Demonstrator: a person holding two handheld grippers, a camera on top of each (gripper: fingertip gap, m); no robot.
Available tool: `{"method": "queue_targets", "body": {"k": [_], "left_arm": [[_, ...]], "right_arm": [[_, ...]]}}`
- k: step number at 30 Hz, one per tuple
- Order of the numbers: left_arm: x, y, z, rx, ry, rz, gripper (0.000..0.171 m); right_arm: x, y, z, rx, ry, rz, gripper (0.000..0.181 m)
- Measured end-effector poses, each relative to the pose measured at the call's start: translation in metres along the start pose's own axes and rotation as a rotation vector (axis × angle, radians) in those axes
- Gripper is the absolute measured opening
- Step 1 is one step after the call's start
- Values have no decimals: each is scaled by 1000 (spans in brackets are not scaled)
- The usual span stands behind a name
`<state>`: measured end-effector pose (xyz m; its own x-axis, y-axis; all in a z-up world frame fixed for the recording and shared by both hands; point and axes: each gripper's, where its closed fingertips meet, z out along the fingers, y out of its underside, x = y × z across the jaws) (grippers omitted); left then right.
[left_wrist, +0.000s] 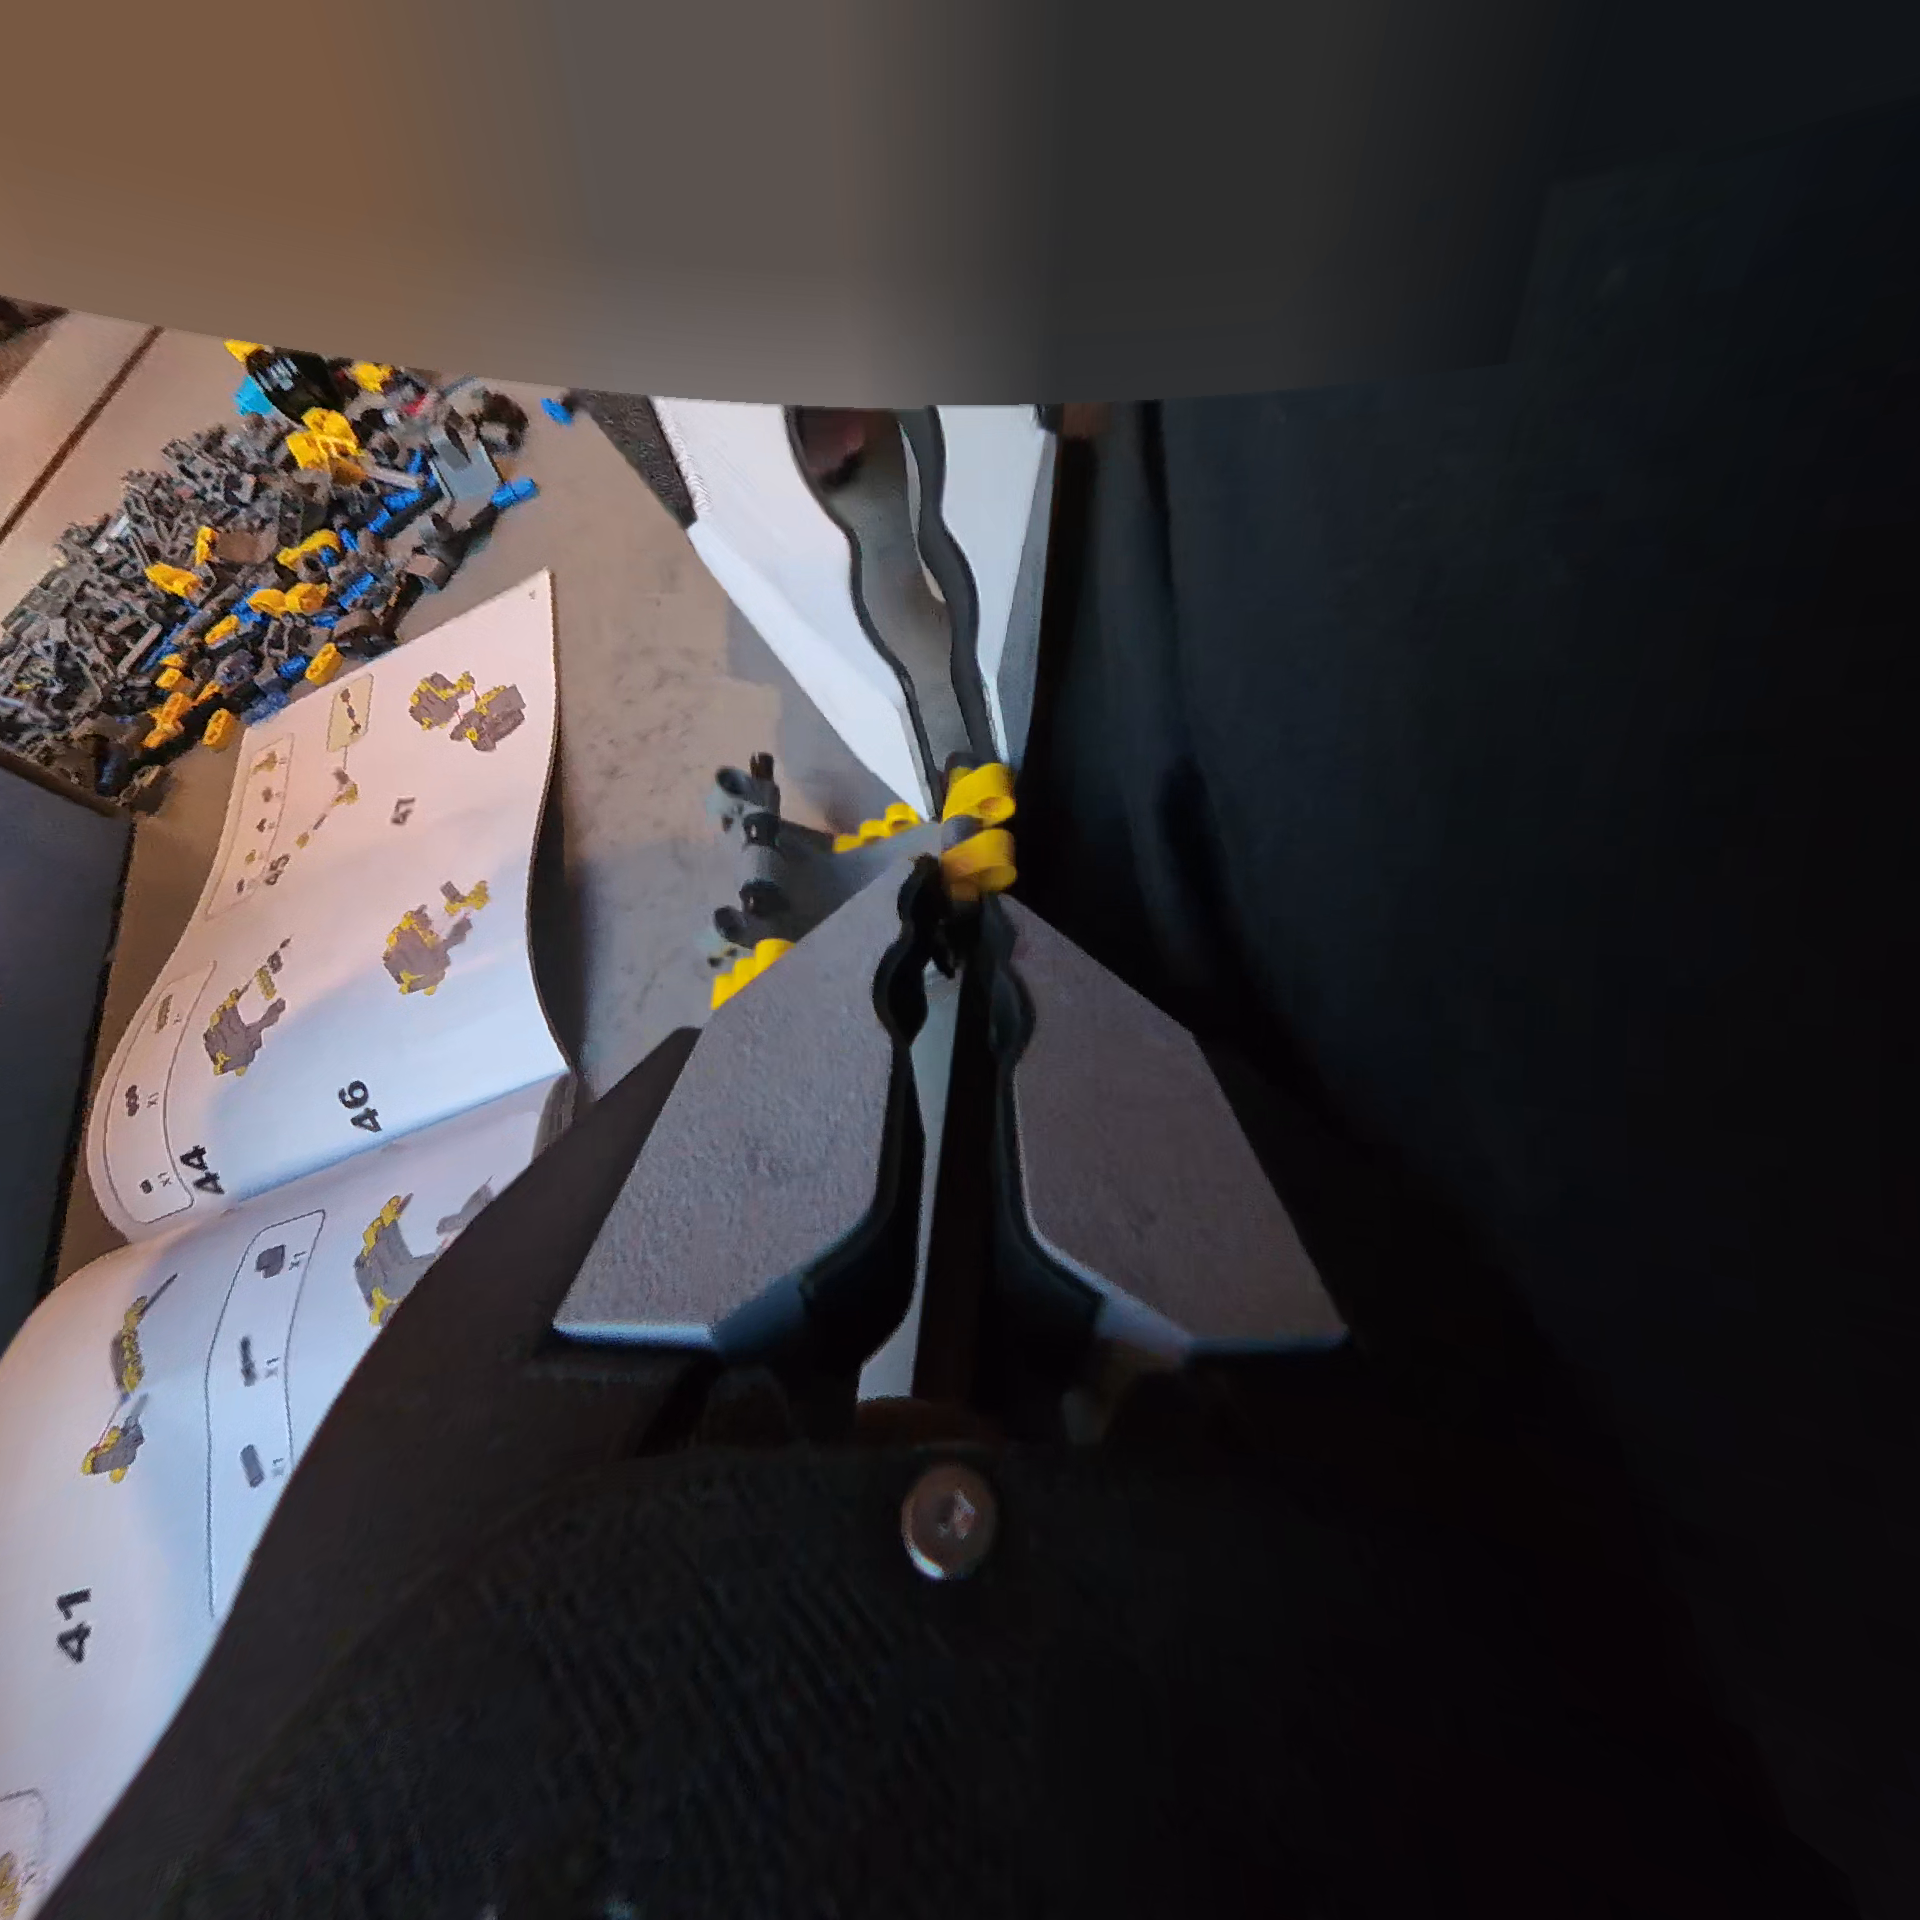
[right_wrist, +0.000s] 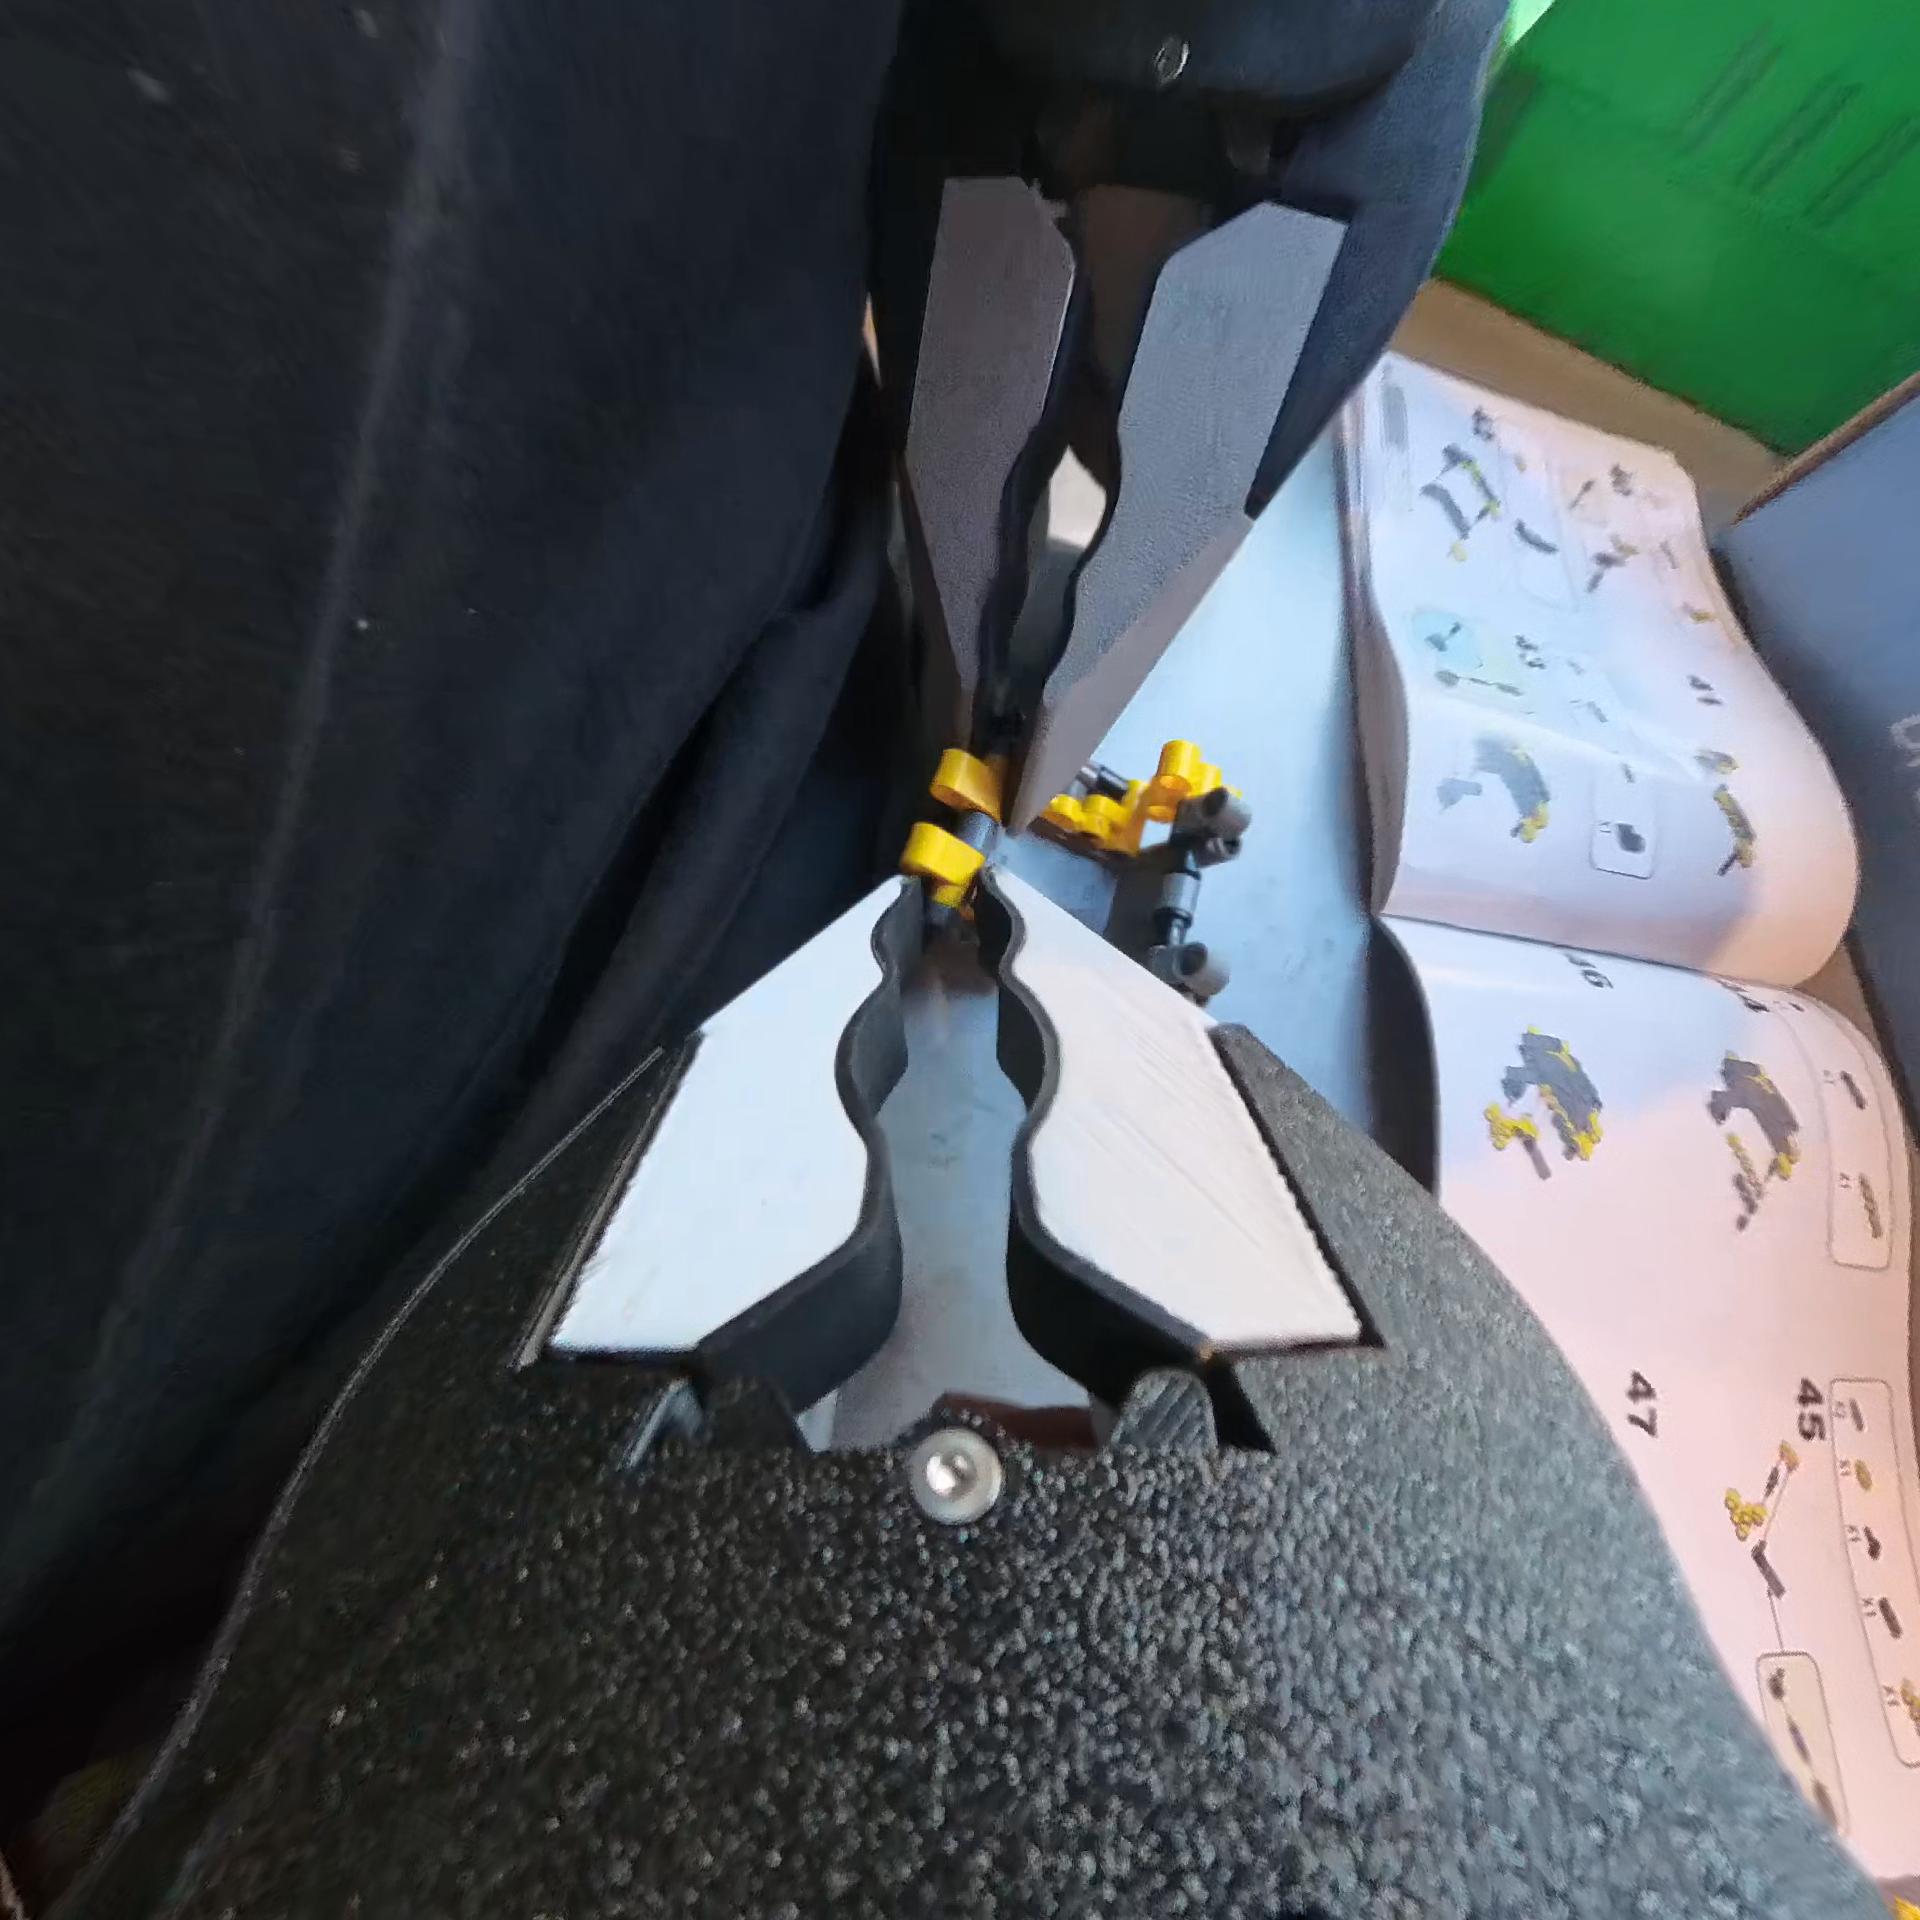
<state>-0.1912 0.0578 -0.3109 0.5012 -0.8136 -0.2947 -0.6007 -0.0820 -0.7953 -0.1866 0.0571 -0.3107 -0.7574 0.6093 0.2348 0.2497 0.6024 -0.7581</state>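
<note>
Tools meet tip to tip: we see the left tool (left_wrist: 951, 914) clamped on one end of a small yellow-and-grey assembly (left_wrist: 977, 831), and the right tool (right_wrist: 951, 904) pinching the other end. The assembly hangs between them above the tabletop (left_wrist: 644, 665). An open booklet (left_wrist: 343, 904) lies just beside, with a parts pile (left_wrist: 229, 561) beyond it.

Beneath my jaws runs a grey, speckled tabletop (left_wrist: 644, 665). On it lies an open instruction booklet (left_wrist: 395, 883) with curling pages, and beyond that a heap of grey, blue and yellow building pieces (left_wrist: 229, 561).
</note>
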Motion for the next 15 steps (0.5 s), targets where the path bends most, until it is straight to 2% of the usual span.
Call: {"method": "queue_targets", "body": {"k": [2, 9, 11, 13, 15], "left_arm": [[2, 4, 1, -31, 6, 17, 3], [-1, -1, -1, 18, -47, 34, 8], [-4, -2, -8, 44, -44, -3, 20], [-11, 1, -15, 48, -48, -76, 25], [-17, 2, -19, 58, -42, -155, 28]], "right_arm": [[-2, 2, 4, -26, -12, -17, 9], [4, 1, -2, 8, -10, 33, 13], [6, 3, -3, 7, -4, 47, 14], [7, 7, -4, -10, -2, 65, 22], [8, 7, -6, 0, 2, 75, 22]]}}
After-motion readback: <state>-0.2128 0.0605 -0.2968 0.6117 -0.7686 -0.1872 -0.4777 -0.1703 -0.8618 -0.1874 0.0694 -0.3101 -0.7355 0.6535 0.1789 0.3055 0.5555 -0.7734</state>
